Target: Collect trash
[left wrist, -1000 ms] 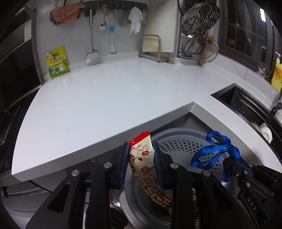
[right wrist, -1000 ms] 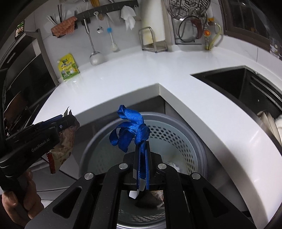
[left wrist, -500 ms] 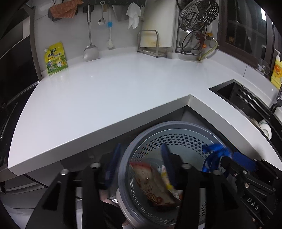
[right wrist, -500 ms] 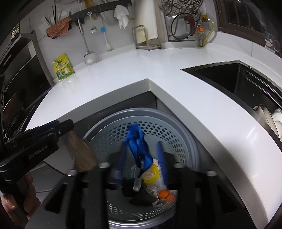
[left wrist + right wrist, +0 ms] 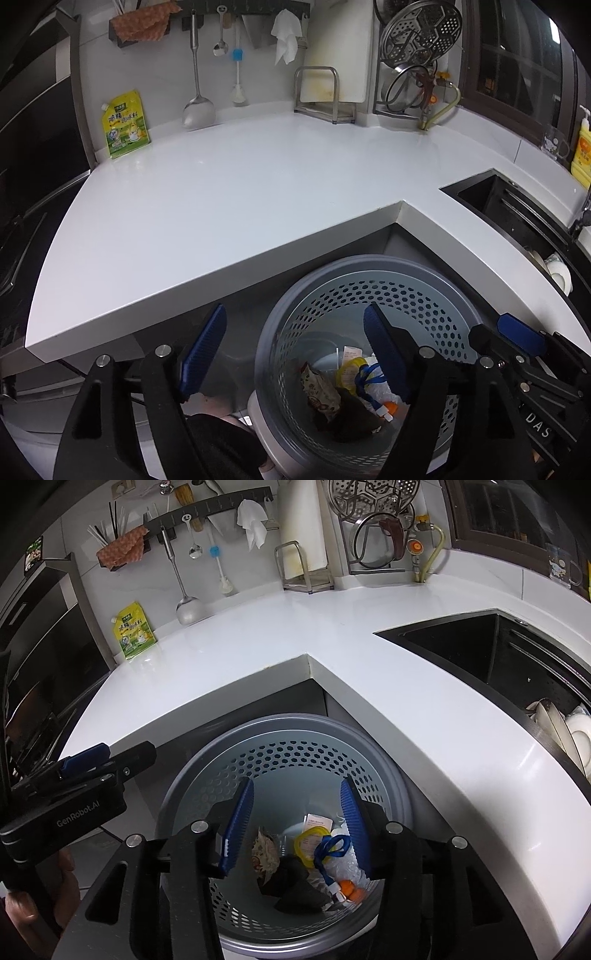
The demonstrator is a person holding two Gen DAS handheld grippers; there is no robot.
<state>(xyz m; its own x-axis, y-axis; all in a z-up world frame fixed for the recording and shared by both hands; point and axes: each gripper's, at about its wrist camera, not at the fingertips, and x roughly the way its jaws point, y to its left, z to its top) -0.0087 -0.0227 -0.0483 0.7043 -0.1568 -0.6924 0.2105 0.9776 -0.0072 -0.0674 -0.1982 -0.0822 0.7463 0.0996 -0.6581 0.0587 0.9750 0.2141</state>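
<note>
Above the round perforated grey bin (image 5: 384,771), left tongs (image 5: 295,347) and right tongs (image 5: 297,821) spread wide, ribbed blue pads (image 5: 240,823), crinkled wrapper (image 5: 264,854) inside

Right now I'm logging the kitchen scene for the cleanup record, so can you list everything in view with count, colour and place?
Perforated plastic waste bin: 1, grey, on the floor below the counter corner.
Snack wrapper: 1, red and white, inside the bin.
Ribbon lanyard: 1, blue, inside the bin on the other trash.
Stone countertop: 1, white, L-shaped.
Seasoning pouch: 1, yellow-green, leaning on the back wall.
Metal ladle: 1, silver, hanging from the wall rail.
Sink basin: 1, black, set in the counter at right.
Steamer tray: 1, silver, on the wall rack.
Left tongs: 1, black with blue pads, open above the bin.
Right tongs: 1, black with blue pads, open above the bin.
</note>
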